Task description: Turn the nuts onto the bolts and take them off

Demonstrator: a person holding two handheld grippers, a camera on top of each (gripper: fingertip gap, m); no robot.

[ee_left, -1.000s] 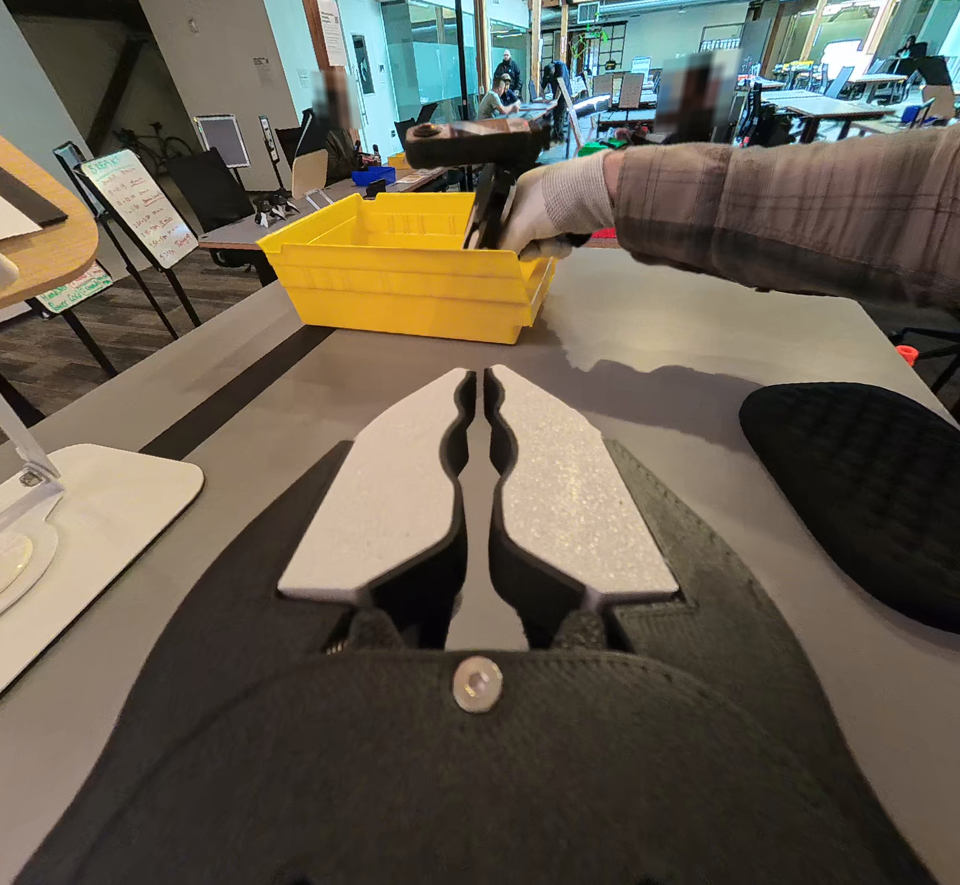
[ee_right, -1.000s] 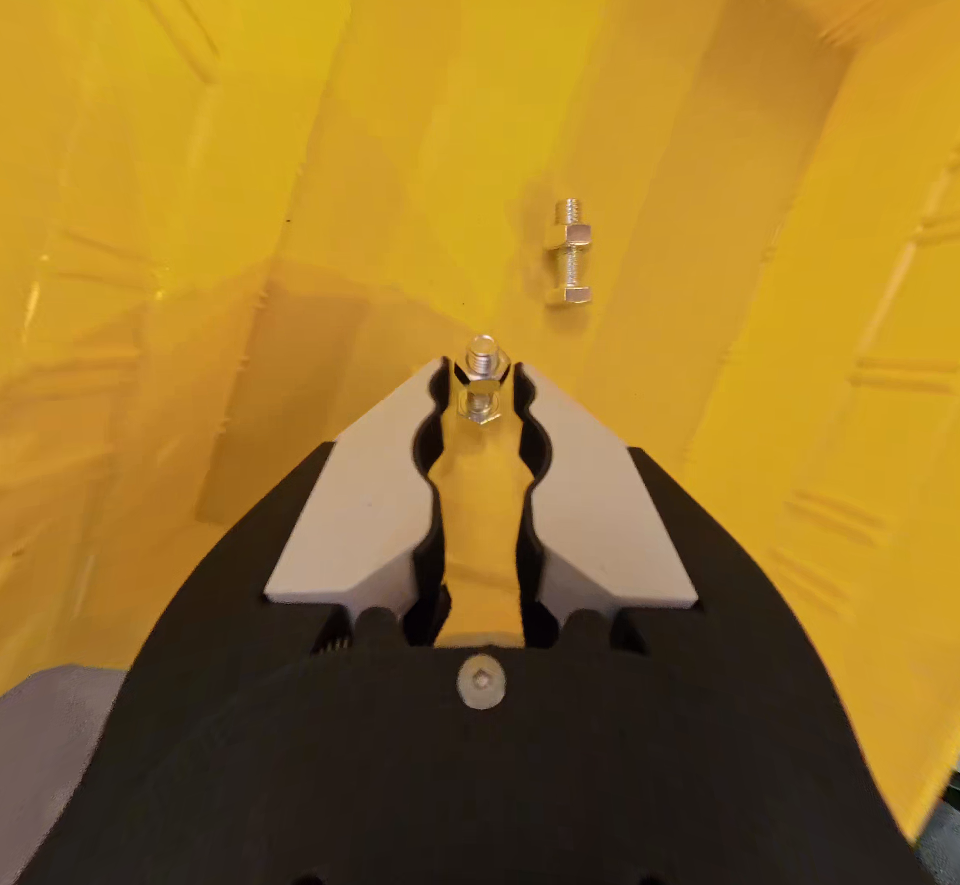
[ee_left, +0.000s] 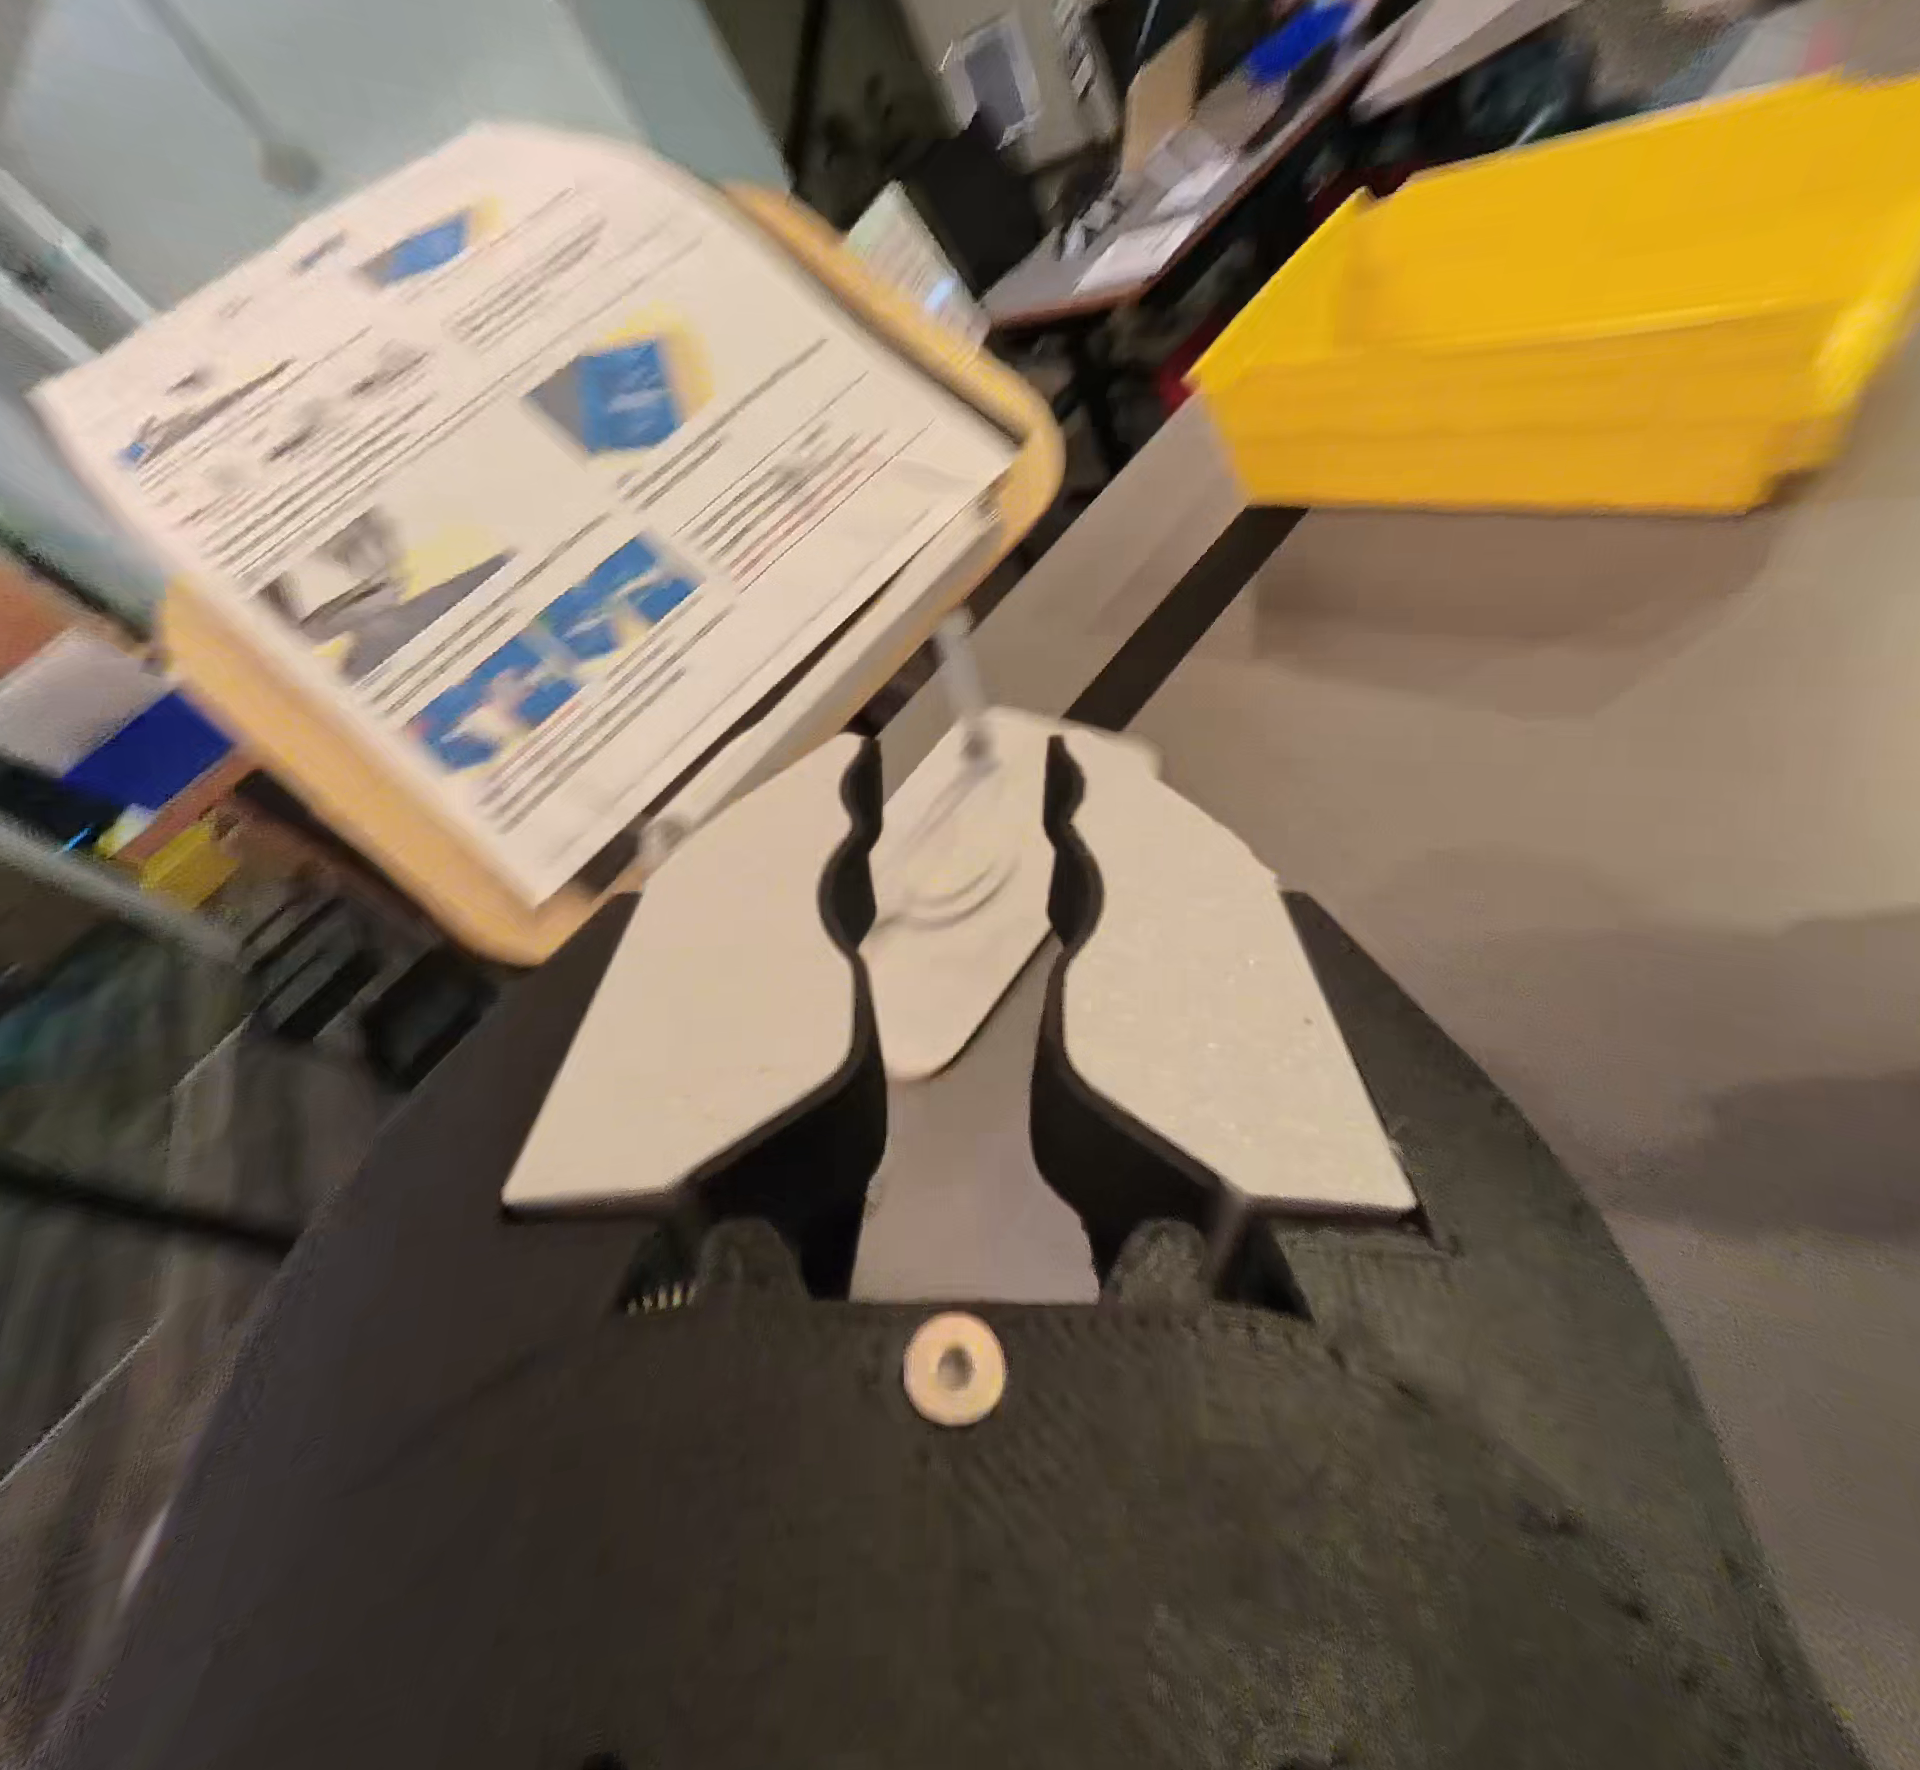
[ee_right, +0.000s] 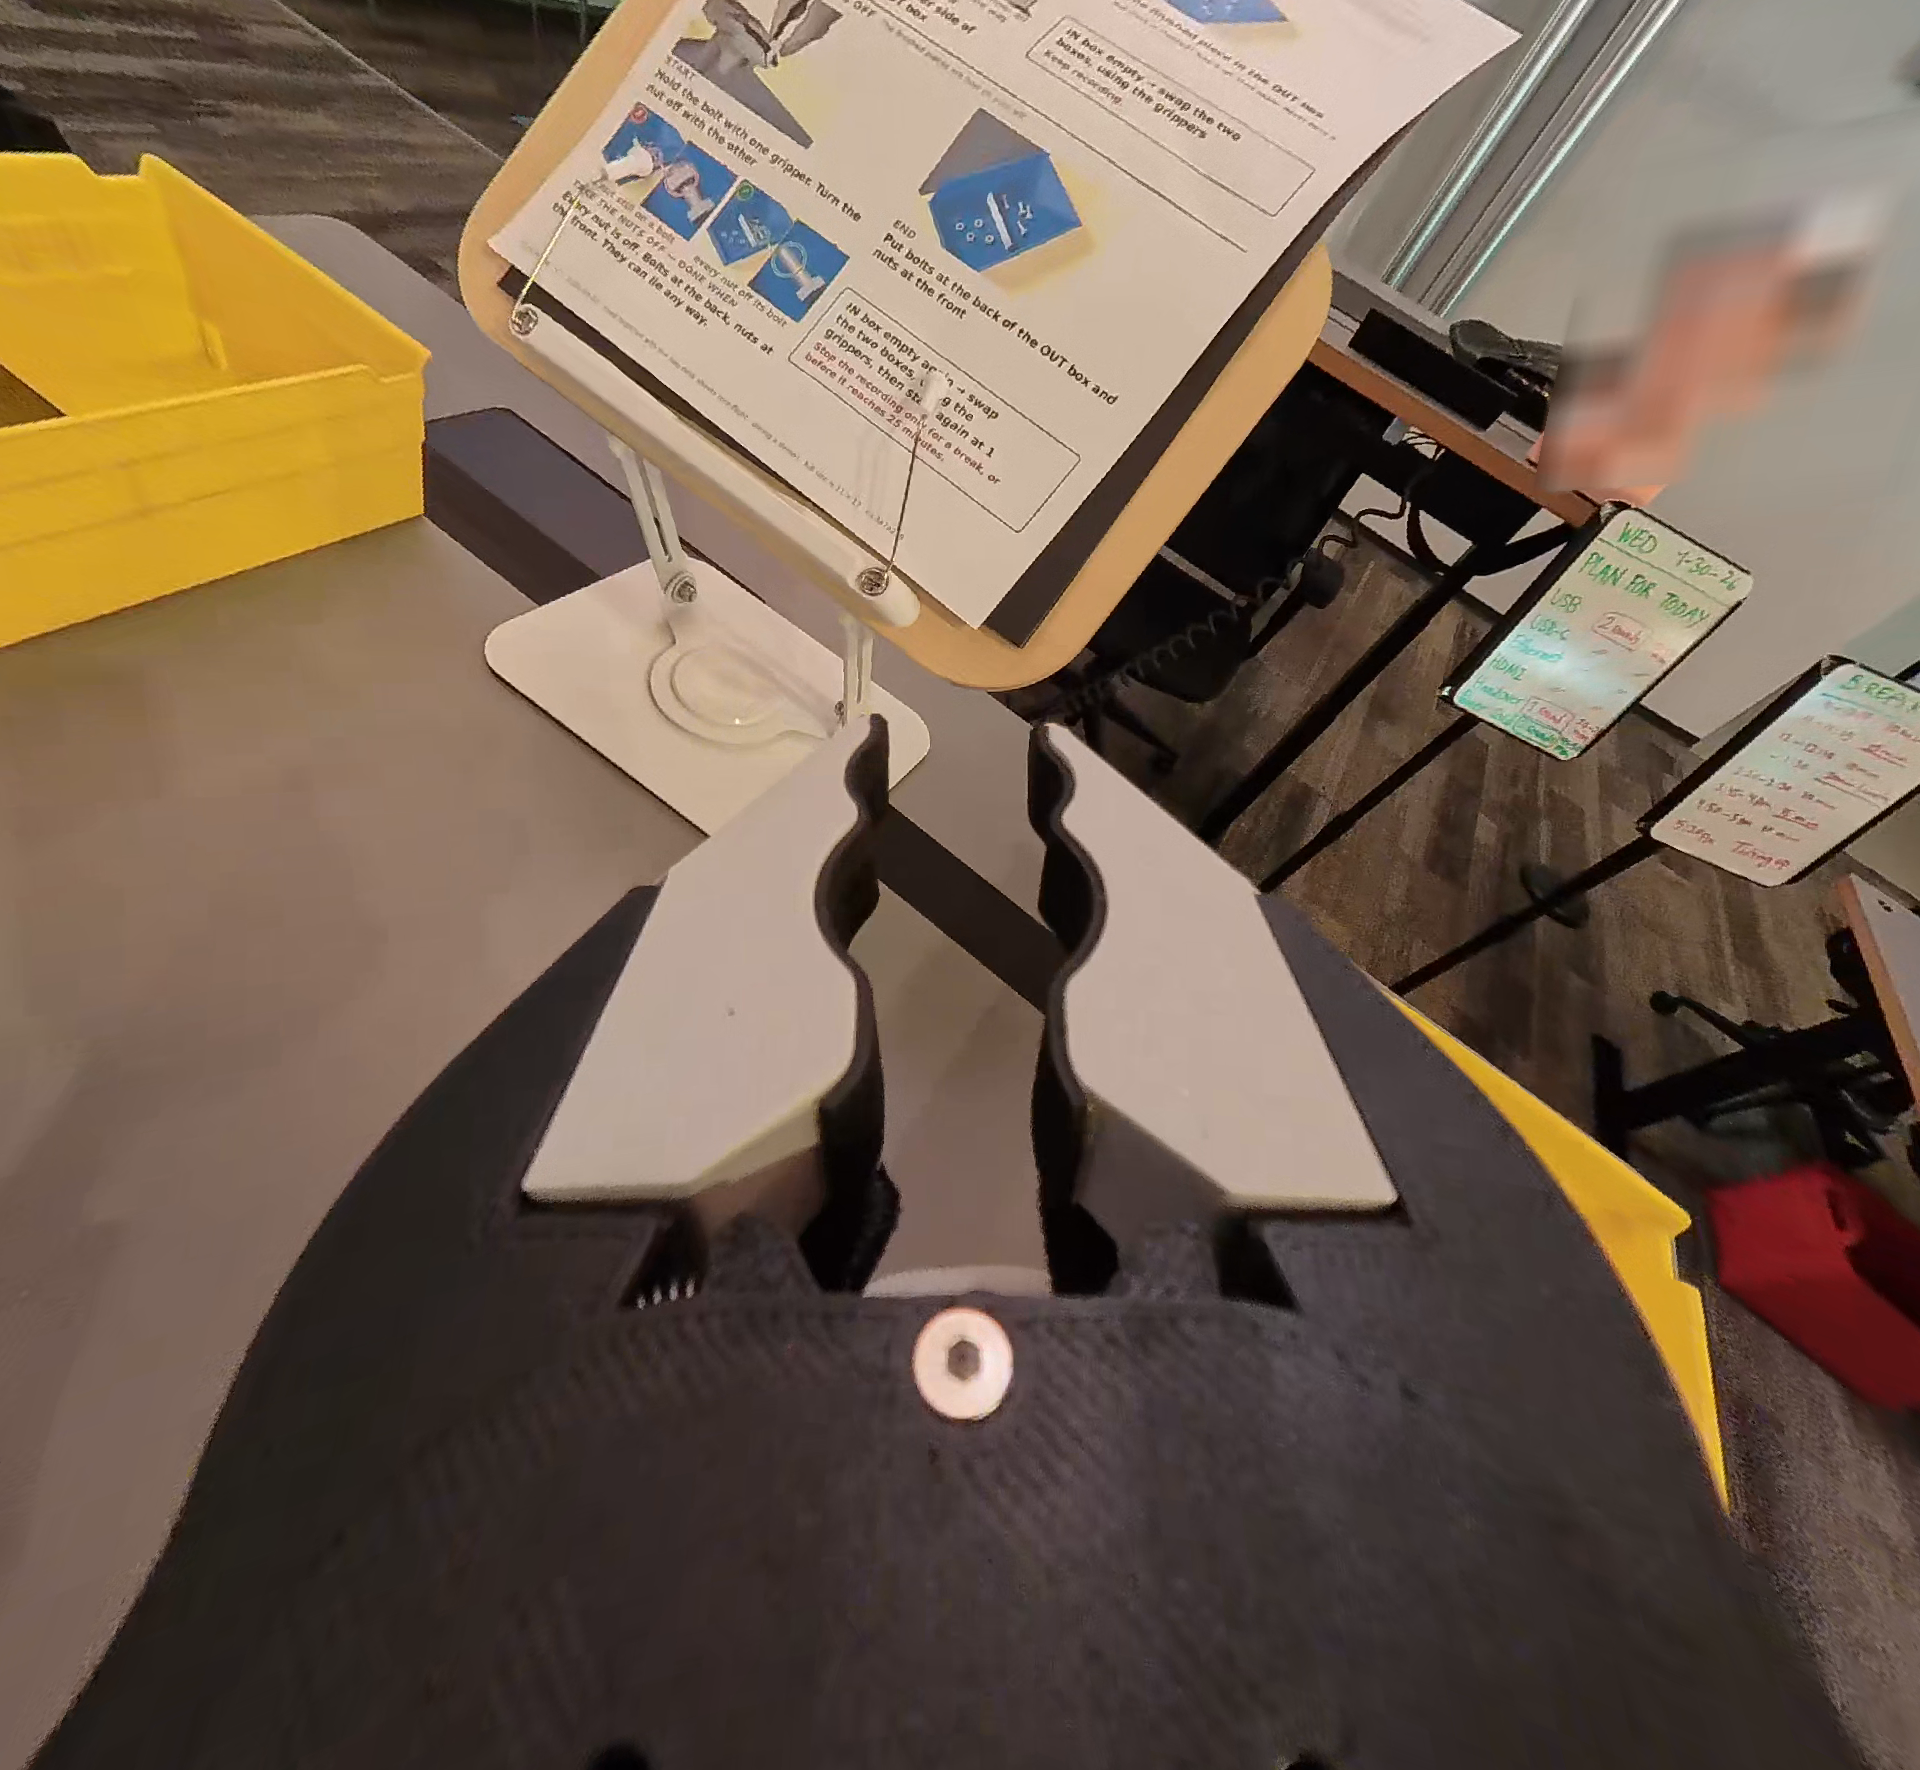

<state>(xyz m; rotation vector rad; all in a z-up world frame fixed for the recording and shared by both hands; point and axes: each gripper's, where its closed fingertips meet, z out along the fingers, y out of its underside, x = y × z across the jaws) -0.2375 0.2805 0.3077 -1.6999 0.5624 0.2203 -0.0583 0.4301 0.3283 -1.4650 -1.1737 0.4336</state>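
- Grey table (ee_right: 260, 889) carries everything in view, and both grippers are held above it, aimed at the instruction stand rather than at any hardware.
- Yellow bin (ee_left: 1558, 390) is seen at the right of the left wrist view; a yellow bin (ee_right: 187, 411) also lies at the left of the right wrist view, with another yellow edge (ee_right: 1621, 1221) low on the right. Whether these are one bin or two cannot be told.
- Printed instruction sheet (ee_right: 935, 162) is propped on a wood-backed stand with a white base (ee_right: 582, 671), just ahead of both tools.
- Left gripper (ee_left: 961, 764) is shown with its jaws parted and nothing between them; that view is smeared by motion.
- Right gripper (ee_right: 956, 744) is likewise shown with jaws apart and empty.
- No nut or bolt is visible in either view; presumably they lie inside a bin, hidden by its walls.
- For the step in hand, judged to be fetching the next piece, a gripper is best turned back over a bin and steadied until the contents are seen sharply.
- A bolt is best taken across its shank in a notch of the jaws, so the other tool can be left free for the nut.
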